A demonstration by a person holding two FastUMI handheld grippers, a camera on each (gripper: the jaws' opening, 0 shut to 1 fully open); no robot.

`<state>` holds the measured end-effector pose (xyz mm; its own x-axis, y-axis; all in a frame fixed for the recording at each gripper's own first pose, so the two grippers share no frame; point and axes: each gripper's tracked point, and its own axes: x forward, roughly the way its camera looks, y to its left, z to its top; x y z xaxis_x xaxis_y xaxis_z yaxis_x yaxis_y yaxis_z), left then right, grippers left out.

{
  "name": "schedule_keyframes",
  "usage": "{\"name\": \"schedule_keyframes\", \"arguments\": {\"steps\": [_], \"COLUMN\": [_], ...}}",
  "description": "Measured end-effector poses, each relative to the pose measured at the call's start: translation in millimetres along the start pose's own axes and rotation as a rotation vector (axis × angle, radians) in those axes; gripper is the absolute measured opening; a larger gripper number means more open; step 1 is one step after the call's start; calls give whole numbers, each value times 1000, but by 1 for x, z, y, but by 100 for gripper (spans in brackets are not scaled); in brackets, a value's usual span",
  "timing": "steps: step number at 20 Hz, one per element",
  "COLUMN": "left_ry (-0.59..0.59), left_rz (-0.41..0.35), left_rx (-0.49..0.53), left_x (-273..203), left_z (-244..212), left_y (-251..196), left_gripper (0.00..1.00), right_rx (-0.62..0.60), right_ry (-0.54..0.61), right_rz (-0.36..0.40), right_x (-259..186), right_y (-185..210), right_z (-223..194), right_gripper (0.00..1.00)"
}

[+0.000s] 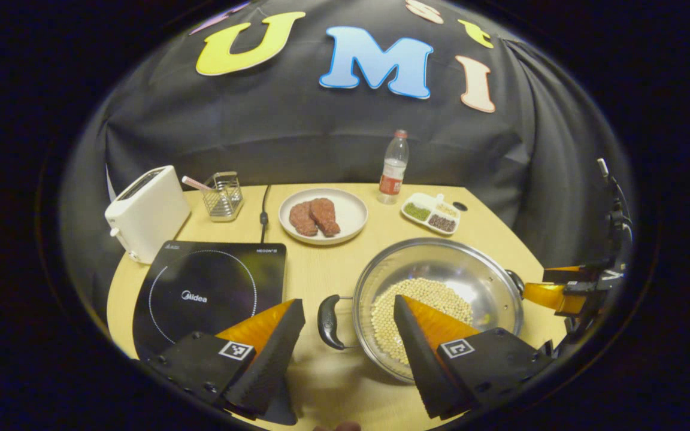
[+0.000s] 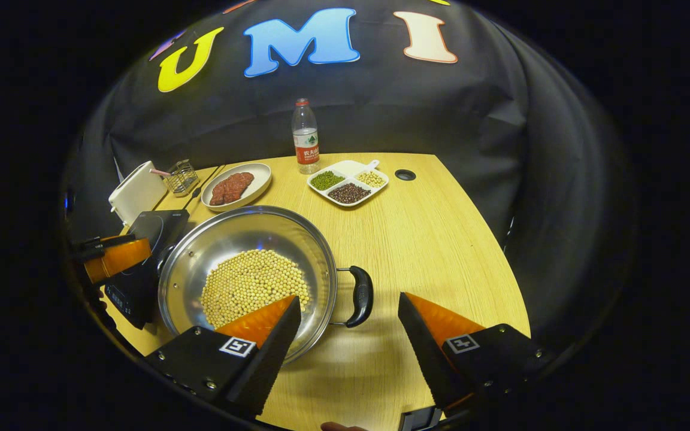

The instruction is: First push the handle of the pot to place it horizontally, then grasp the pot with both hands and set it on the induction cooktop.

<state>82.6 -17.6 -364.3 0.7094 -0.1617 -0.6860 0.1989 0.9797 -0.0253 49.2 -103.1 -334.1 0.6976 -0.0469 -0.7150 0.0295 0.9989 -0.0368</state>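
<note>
On the table (image 2: pixel 441 239) sat the pot (image 2: pixel 249 239), a wide steel pan with a heap of soybeans (image 2: pixel 252 287) in its bowl and a dark loop handle on each side. Judged stiff and fairly heavy with the load; the polished wall looked slippery, and any tilt would likely roll the beans, so the two handles seemed the only sound places to hold, lifted level.

Left handle (image 1: pixel 328 321) lay between the open fingers of the left gripper (image 1: pixel 348 335), a bit ahead of the tips, no contact. One finger overlapped the cooktop (image 1: pixel 207 290) in the picture, the other stood over the pot's rim. Right handle (image 2: pixel 360 296) lay between the spread fingers of the right gripper (image 2: pixel 348 326), also just ahead and apart; one finger stood over the rim, the other over bare table. Neither held anything.

Cooktop was just left of the pot, apart from it, empty glass top. Both handles seemed to lie about level across the pot, so the push step looked done and the grasp not yet made.

Farther back: plate (image 1: pixel 323 214) of meat, bottle (image 1: pixel 393 167), divided dish (image 1: pixel 432 214), toaster (image 1: pixel 146 212), wire rack (image 1: pixel 223 196).
</note>
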Motion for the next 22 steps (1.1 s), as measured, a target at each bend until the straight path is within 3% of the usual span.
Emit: {"name": "schedule_keyframes", "arguments": {"steps": [8, 13, 15, 17, 18, 19, 22], "left_ry": [112, 130, 139, 150, 150, 153, 158], "left_rz": [32, 19, 17, 6, 3, 4, 4], "left_rx": [12, 33, 39, 38, 37, 42, 33], "left_x": [50, 67, 72, 77, 77, 76, 76], "left_z": [-35, -42, -44, -49, -48, -48, -48], "left_y": [14, 12, 13, 12, 10, 11, 12], "left_gripper": [97, 98, 93, 79, 79, 72, 69], "right_rx": [13, 15, 18, 40, 49, 44, 51], "right_ry": [59, 76, 87, 102, 100, 100, 106], "right_rz": [-19, -10, -7, 21, 18, 20, 23], "right_x": [51, 68, 72, 76, 76, 76, 76], "right_y": [-9, -8, -5, 1, 2, 3, 3], "right_z": [-10, -9, -13, -14, -14, -14, -15], "right_gripper": [97, 88, 84, 77, 67, 64, 58]}}
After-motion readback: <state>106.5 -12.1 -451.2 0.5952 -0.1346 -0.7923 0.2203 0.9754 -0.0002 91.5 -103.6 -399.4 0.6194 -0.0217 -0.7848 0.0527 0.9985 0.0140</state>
